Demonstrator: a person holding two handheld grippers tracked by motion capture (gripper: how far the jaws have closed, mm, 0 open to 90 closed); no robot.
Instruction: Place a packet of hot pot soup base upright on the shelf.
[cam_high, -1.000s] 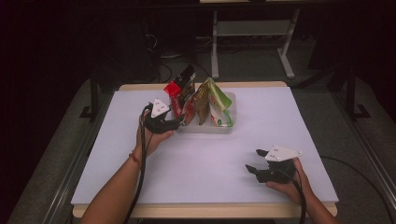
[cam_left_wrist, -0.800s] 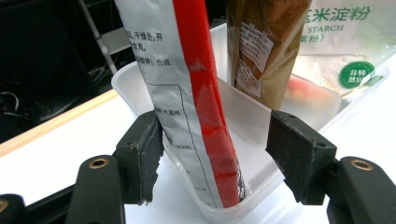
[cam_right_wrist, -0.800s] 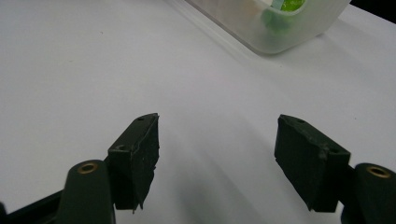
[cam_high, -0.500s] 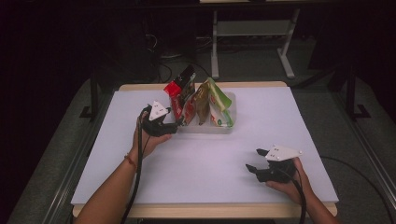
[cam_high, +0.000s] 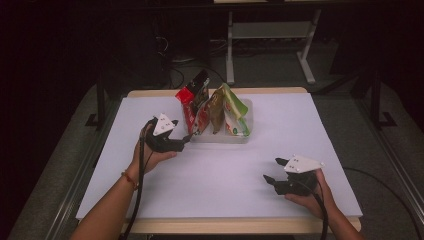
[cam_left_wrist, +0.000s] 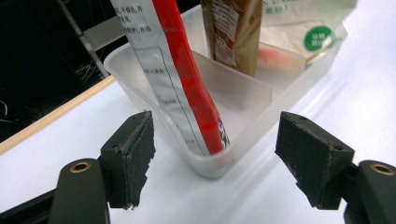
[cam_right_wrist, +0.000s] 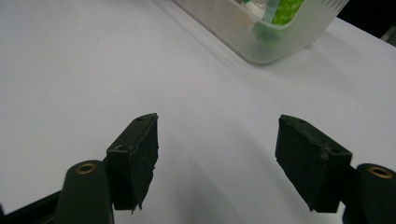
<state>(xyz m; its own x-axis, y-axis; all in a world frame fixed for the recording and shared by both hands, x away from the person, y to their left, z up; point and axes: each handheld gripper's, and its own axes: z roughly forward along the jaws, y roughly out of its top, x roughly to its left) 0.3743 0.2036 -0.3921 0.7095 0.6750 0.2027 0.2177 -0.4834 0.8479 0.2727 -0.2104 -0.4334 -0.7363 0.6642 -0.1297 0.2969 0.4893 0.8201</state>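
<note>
A clear plastic bin (cam_high: 235, 137) stands at the back middle of the white table (cam_high: 220, 170) and holds several upright snack pouches: a red one (cam_high: 190, 107), a brown one (cam_high: 216, 110) and a green one (cam_high: 235, 112). My left gripper (cam_high: 187, 137) is open just in front of the bin's left corner. In the left gripper view that corner (cam_left_wrist: 210, 163) and the red pouch (cam_left_wrist: 187, 84) sit between its spread jaws, without touching them. Near the front right my right gripper (cam_high: 272, 170) rests open, nothing between its fingers (cam_right_wrist: 135, 158), with the bin's right end (cam_right_wrist: 275, 42) farther off.
The table's wooden back edge (cam_high: 150, 93) borders a dark floor with cables and a white stand (cam_high: 270, 35) behind. Bare white tabletop spreads between the two grippers and to the right of the bin.
The left hand and gripper have shifted slightly back and toward the front left, still at the bin's left corner. The right gripper has stayed put.
</note>
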